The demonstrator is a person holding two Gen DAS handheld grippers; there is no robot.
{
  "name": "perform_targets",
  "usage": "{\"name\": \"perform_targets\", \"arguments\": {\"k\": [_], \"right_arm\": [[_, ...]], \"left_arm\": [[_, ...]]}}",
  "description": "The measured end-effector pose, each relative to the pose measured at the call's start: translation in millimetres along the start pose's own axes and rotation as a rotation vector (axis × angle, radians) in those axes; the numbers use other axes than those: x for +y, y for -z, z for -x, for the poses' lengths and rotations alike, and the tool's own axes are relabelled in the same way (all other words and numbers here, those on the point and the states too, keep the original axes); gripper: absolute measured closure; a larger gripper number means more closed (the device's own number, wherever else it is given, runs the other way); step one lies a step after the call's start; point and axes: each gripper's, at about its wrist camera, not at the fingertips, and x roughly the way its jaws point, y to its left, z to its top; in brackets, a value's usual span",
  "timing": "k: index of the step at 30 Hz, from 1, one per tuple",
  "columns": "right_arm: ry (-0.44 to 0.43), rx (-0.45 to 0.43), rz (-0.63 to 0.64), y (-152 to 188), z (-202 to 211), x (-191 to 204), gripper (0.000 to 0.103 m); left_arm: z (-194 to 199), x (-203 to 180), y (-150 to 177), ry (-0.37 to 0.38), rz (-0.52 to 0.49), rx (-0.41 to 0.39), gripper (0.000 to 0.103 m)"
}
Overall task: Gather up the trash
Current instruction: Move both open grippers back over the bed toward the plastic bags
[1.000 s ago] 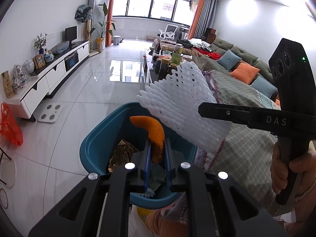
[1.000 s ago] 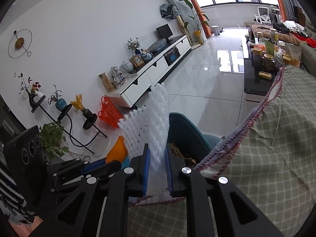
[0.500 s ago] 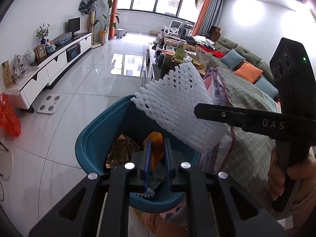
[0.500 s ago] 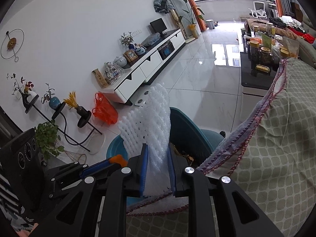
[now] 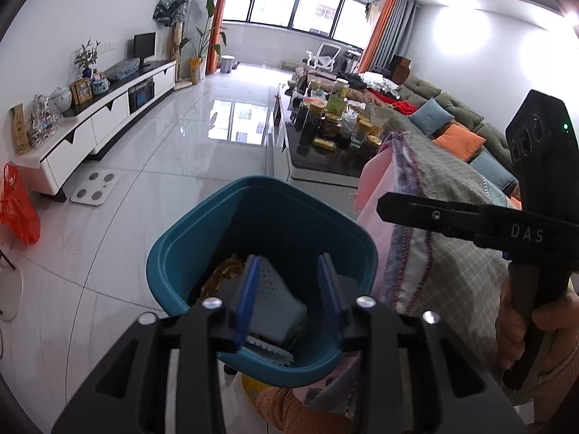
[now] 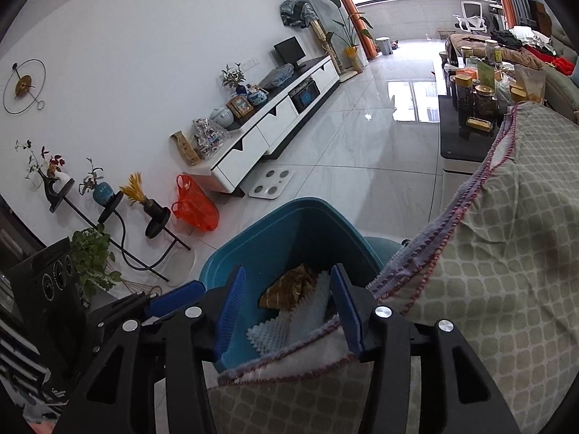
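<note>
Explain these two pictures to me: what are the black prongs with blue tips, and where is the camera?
No robot here: a person holds a hand tool in each hand, each with two fingers and a wide-angle camera looking along them. One picture looks from the left gripper, with the right gripper and the hand holding it at the side. The other looks from the right gripper over a checked cloth. Both hang above a teal bin with jaws opening and nothing between them. White foam netting and a brown wrapper lie inside.
</note>
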Motion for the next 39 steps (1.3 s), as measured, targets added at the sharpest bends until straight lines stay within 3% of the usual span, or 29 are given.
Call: {"name": "perform_targets", "arguments": {"k": [11,18,28,39], "right_arm": [[0.021,-0.104,0.062,23.1,72.2,-7.1,0.044],[0.052,-0.194,0.013,46.5,127.6,-33.4,0.043],[0.186,-0.269,-0.095,96.0,198.7,-84.0,0.041],[0.362,-0.347,-0.232,142.5,268.1,-146.3,0.041]], "left_arm": [[29.8,-47.3,5.2,0.049,-0.113,-0.103,0.043],[36.3,-88.9,14.0,0.096,-0.195,-0.121,0.031],[21.4,-153.6,27.5,0.22,-0.282,-0.073,0.03],[0.6,-258.4,43.5,0.406,-0.457,-0.006,0.03]]}}
